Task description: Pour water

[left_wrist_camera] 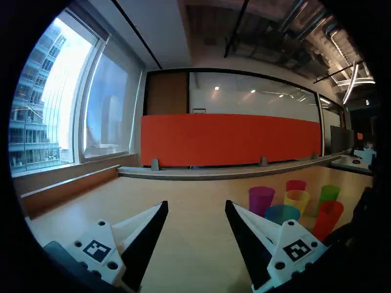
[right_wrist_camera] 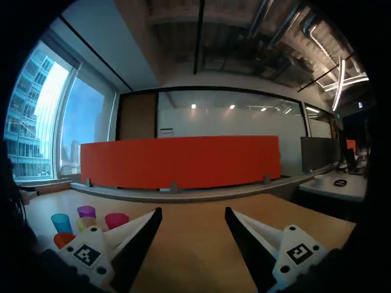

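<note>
Several coloured plastic cups stand grouped on the wooden table: a purple cup, a teal cup, a yellow cup, a pink cup, a green cup and an orange cup. My left gripper hangs open over the table, left of the cups, with nothing between its fingers. My right gripper is open too and holds nothing. In the right gripper view the cups sit low on the left: teal, purple, pink, orange.
An orange divider panel runs along the table's far edge. Tall windows line the left wall. A neighbouring desk with a monitor stands at the right.
</note>
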A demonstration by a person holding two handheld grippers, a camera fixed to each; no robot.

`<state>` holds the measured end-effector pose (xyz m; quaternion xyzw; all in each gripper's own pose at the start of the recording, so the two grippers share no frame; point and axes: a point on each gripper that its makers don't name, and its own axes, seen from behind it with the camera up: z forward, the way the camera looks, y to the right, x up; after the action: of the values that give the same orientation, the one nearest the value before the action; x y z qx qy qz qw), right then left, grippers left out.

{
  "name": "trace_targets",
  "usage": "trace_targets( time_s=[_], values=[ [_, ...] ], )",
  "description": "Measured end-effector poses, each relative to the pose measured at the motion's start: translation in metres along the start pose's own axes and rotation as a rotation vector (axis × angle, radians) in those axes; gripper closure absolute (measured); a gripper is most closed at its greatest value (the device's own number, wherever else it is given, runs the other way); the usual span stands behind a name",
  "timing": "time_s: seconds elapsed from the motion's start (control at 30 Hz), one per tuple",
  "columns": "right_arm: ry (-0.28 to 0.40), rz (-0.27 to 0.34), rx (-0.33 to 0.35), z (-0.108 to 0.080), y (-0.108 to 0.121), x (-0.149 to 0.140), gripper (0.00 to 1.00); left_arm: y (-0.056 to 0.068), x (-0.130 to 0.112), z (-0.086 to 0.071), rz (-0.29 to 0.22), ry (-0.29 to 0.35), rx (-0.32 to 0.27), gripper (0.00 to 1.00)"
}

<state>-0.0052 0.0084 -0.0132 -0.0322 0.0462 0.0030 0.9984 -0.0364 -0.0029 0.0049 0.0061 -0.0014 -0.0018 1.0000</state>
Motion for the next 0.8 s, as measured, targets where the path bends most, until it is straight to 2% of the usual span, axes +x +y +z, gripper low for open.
trace_targets(
  time_s=[0.3,0.8],
  values=[
    [-0.019,-0.015,-0.013,0.002,0.007,-0.019,0.01,0.0,0.0,0.0,0.0,0.0,0.0,0.14],
    [-0.045,-0.022,-0.001,0.006,0.0,-0.035,0.01,0.0,0.0,0.0,0.0,0.0,0.0,0.14]
  ],
)
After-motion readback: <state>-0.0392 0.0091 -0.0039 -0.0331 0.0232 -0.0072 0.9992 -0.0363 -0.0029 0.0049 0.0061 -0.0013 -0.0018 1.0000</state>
